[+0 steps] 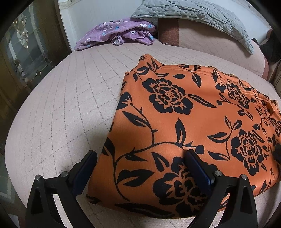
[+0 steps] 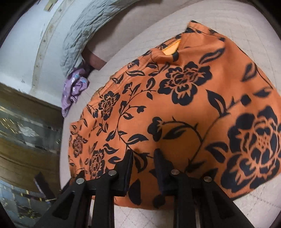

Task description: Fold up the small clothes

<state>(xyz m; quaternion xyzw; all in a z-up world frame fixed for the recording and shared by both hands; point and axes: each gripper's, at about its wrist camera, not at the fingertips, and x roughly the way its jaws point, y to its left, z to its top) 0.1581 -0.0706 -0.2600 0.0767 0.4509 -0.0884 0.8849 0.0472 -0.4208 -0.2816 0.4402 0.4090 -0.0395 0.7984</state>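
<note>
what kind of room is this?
Most likely a bedroom: the orange floral garment lies on a quilted bed cover, with a grey quilted pillow at the far end by the wall.

Black angular jaws with dark blue pads (image 1: pixel 198 168) and silver pivot screws (image 2: pixel 175 171).

Your left wrist camera looks low and level across the pink quilted bed (image 1: pixel 58 98), close over the orange black-flowered folded garment (image 1: pixel 184 126), toward the grey quilted pillow (image 1: pixel 193 14). Your right wrist camera is rolled sideways, equally close. Both views share the garment, the pillow and the crumpled purple flowered cloth (image 1: pixel 116 33).
</note>
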